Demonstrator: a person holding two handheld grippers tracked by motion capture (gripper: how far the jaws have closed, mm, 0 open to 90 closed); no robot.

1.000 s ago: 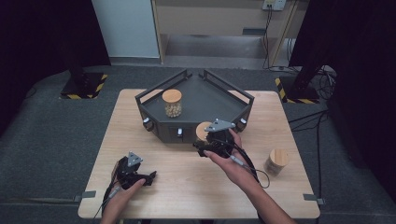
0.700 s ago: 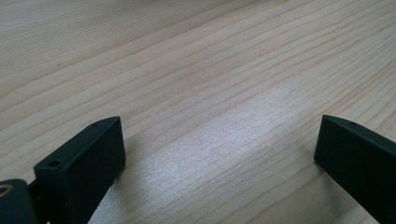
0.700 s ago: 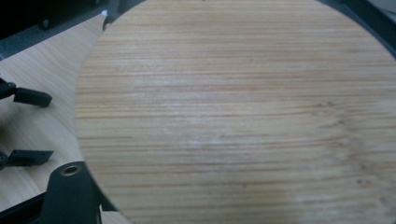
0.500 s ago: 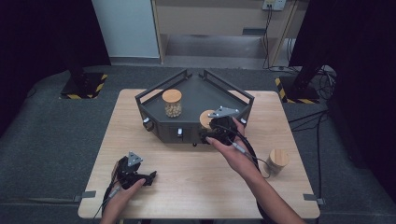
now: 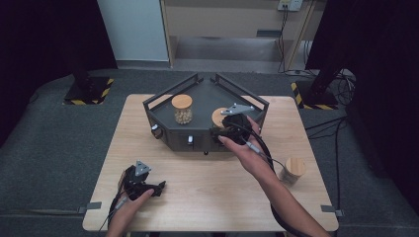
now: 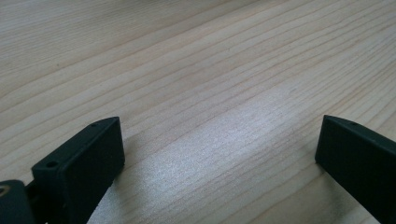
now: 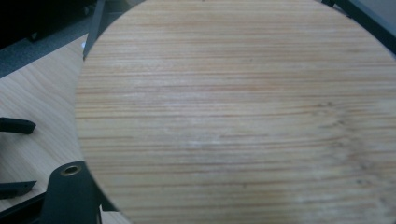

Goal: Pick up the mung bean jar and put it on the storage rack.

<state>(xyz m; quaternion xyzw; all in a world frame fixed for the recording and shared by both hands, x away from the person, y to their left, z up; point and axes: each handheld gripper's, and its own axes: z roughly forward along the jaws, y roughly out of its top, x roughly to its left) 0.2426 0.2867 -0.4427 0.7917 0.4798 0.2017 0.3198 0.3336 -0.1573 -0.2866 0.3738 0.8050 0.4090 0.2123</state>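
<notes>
Your right tool (image 5: 223, 129) is clenched on a jar with a round bamboo lid (image 5: 220, 116), and that is what has changed: a second ago the jar hung over the bare desk (image 5: 207, 192) in front of the dark angular tray (image 5: 163, 126); now you have carried it up and away from you, over the tray's front wall. From above, the lid sits at about 3 o'clock from the jar already standing in the tray (image 5: 182, 109) (the one with pale, nut-like contents), near it but apart. In the right gripper view the lid (image 7: 243, 112) takes up nearly all the picture, so the jaws around the jar cannot be seen directly; the grip reads from the jar riding along with your hand.

Whether the jar's base has touched the tray floor I cannot tell. Judging by the lift, the carry looks nearly done and the setting down is what remains.

Your left tool (image 5: 143, 183) rests released on the desk at about 7 o'clock from the tray, jaws wide apart over bare wood (image 6: 210, 102).

A third lidded jar (image 5: 294, 170) waits near the desk's right edge.
</notes>
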